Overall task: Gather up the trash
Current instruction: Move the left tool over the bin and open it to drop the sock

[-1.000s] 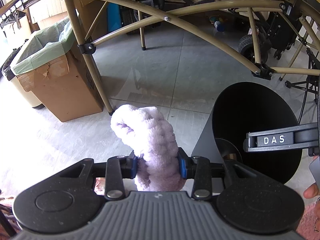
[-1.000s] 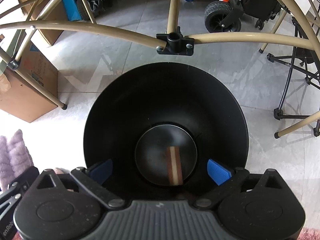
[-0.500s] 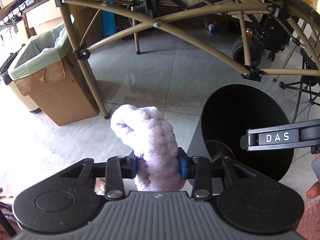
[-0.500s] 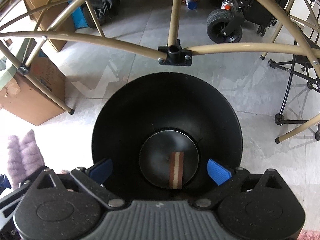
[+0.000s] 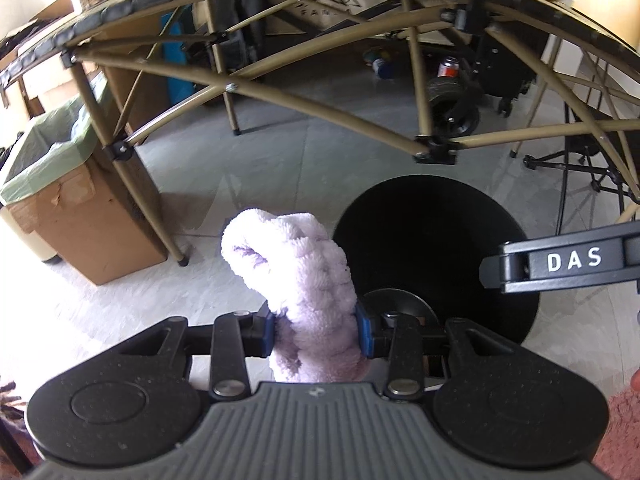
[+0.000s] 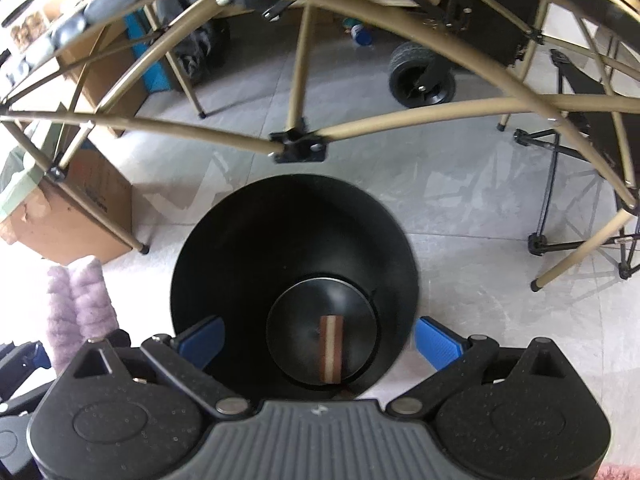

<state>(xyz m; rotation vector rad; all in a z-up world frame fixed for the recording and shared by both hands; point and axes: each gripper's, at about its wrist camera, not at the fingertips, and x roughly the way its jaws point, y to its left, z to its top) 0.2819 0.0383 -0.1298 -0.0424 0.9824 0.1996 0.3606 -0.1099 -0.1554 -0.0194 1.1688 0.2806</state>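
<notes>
My left gripper (image 5: pixel 316 334) is shut on a fluffy lilac cloth (image 5: pixel 296 276) that stands up between its blue pads, just left of a black round bin (image 5: pixel 432 240). The cloth also shows at the left of the right wrist view (image 6: pixel 78 308). My right gripper (image 6: pixel 320 340) is open and empty above the same black bin (image 6: pixel 240 264). A brown and cream striped piece (image 6: pixel 330 348) lies on the bin's bottom. The right gripper's arm marked DAS (image 5: pixel 568 260) crosses over the bin in the left wrist view.
A folding table's tan frame (image 5: pixel 320 108) arches over the floor behind the bin. A cardboard box lined with a green bag (image 5: pixel 68 200) stands at the left. A wheeled black cart (image 6: pixel 424 76) and a black stand (image 6: pixel 560 208) are at the right.
Both grippers have risen and pulled back from the bin, which now looks smaller. The left gripper still holds the lilac cloth. The right stays open.
</notes>
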